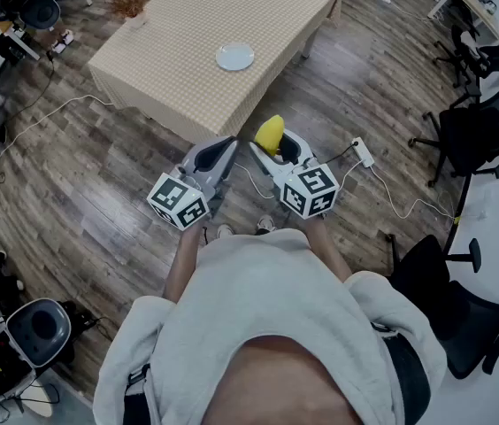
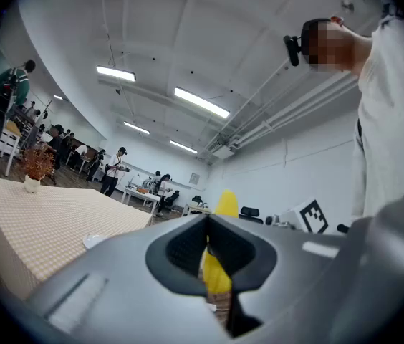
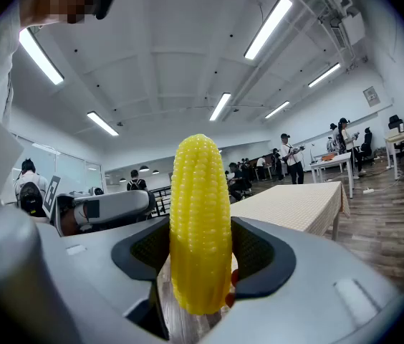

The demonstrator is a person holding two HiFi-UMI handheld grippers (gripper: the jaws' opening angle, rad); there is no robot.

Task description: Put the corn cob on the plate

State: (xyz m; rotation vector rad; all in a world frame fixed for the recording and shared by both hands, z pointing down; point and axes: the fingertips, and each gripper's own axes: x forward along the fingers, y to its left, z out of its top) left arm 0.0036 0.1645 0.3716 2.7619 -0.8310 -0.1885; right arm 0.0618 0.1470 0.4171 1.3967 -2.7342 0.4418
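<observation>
The head view alone gives the layout. The plate (image 1: 234, 56) lies near the middle of the table's (image 1: 198, 20) long edge that faces the person. The corn cob (image 1: 270, 134) is out over the wooden floor (image 1: 99, 175), well apart from that edge, in the right gripper (image 1: 275, 152).

The right gripper view shows the grip. The right gripper (image 3: 202, 264) has both pads clamped on the cob (image 3: 200, 213), which stands upright. It shows the table (image 3: 295, 206) but not the plate.

In the left gripper view the left gripper (image 2: 208, 228) has its jaws together with nothing in them. The cob's tip (image 2: 227, 203) shows beyond, and the plate (image 2: 93, 241) is a pale sliver on the cloth.
</observation>
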